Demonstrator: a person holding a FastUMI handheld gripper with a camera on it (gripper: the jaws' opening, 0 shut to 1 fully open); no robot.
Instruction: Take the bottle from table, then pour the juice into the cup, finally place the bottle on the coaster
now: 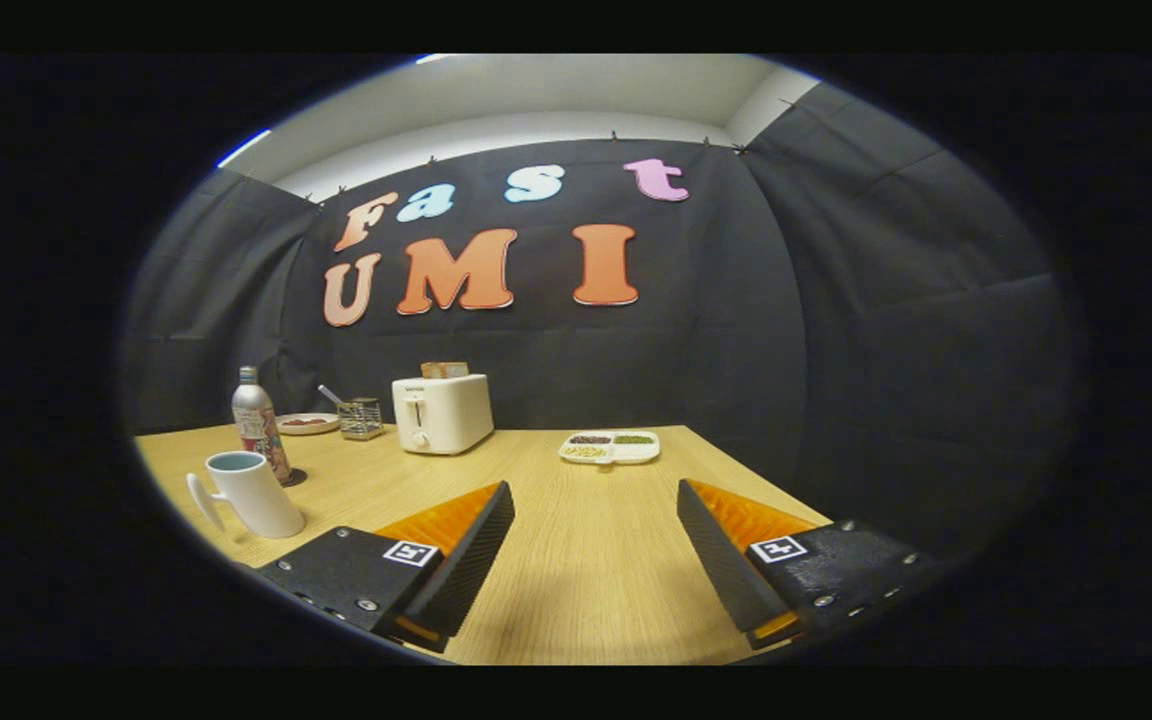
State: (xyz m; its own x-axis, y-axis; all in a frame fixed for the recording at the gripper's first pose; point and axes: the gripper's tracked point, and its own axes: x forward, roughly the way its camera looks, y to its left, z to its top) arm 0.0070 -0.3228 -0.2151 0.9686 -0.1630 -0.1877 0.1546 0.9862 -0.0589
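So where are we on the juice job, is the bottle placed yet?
Looks placed: the bottle stands upright on the dark coaster behind the white cup. The hand-held gripper is open, holding nothing, over bare table. The cup's contents can't be seen, so pouring is unconfirmed.

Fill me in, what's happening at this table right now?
The gripper is open and holds nothing, its fingers spread over bare wooden table. The bottle stands upright on a dark coaster, off to the side beyond the fingers, with the white cup just in front of it. Whether juice is in the cup cannot be told. Farther back sit a toaster, a divided tray, a small rack and a plate.
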